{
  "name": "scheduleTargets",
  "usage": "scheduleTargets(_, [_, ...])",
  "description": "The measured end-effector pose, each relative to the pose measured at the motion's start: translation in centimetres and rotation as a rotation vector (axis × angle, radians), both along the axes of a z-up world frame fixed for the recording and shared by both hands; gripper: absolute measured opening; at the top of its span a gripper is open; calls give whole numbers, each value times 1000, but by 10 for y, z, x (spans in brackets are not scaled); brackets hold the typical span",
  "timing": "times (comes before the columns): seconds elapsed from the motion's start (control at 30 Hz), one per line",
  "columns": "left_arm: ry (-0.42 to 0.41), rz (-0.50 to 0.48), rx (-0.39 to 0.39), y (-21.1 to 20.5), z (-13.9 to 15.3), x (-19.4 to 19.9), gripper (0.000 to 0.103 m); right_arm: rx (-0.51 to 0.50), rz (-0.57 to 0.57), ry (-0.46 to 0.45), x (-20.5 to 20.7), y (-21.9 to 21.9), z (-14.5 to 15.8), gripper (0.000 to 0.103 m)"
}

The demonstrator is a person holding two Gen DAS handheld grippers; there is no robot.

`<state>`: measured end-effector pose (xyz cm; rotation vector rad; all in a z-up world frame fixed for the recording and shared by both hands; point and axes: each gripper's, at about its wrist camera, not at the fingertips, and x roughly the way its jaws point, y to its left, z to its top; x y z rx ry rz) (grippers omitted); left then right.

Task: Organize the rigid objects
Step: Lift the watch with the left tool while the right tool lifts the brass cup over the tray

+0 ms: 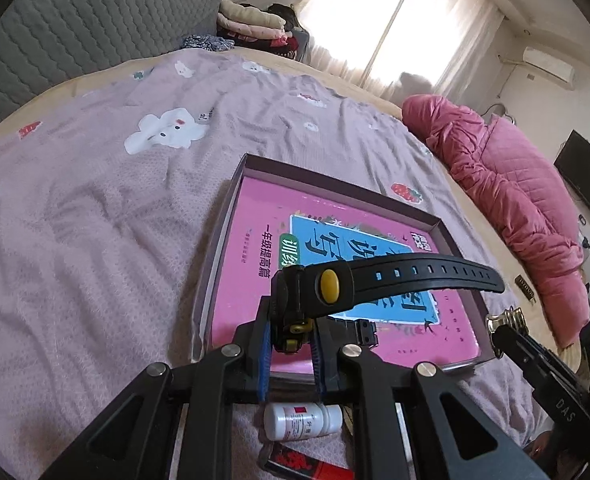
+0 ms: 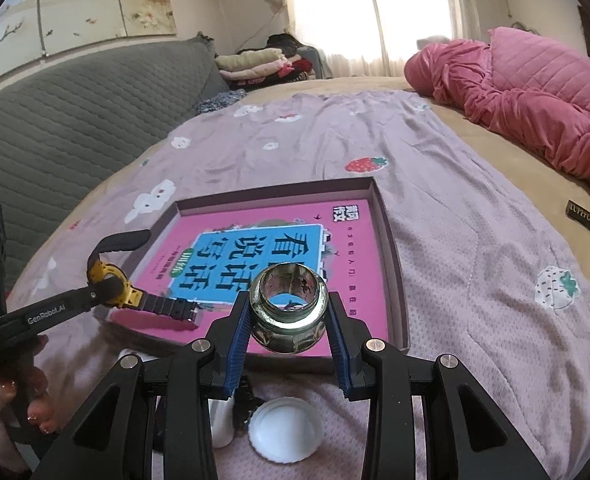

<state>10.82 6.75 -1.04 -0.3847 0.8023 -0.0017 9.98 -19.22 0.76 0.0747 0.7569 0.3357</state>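
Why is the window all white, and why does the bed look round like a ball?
In both wrist views the window is blown out by daylight, so nothing shows through the curtains. The fisheye lens bends the bed into a curve, with dark corners at the picture's edges. In the right wrist view the shiny metal fitting mirrors the pink book.
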Motion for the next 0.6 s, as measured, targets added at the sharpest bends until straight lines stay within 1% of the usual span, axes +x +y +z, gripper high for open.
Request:
scheduleTargets(0.23, [60, -12, 21, -4, -13, 10, 17, -43, -12, 21, 12, 2, -11, 37])
scheduleTargets(0.43, [124, -32, 5, 0, -18, 16, 17, -71, -7, 47, 21, 5, -20, 37])
scheduleTargets(0.6, [143, -48, 6, 0, -18, 16, 17, -89, -12, 75, 27, 7, -28, 37])
